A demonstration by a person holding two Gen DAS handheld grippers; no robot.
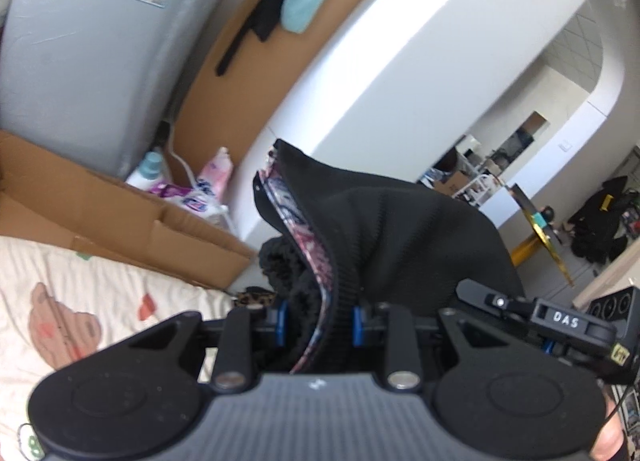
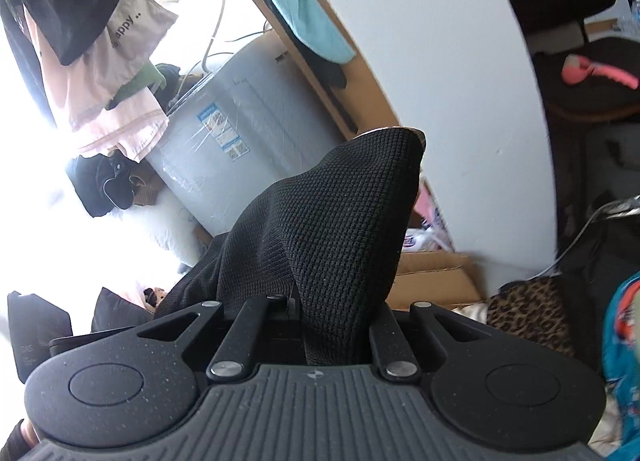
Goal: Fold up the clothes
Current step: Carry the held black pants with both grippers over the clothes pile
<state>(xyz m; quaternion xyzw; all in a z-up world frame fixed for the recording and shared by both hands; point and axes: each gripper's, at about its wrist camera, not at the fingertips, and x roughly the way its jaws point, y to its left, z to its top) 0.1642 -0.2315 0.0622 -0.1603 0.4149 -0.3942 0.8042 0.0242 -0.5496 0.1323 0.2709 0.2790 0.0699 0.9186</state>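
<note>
While both grippers pinch it, the garment [image 1: 400, 221] spans between them.
Left gripper [image 1: 320, 325] clamps the thick hem; right gripper [image 2: 316, 325], nearly closed, holds thin cloth at its right.
</note>
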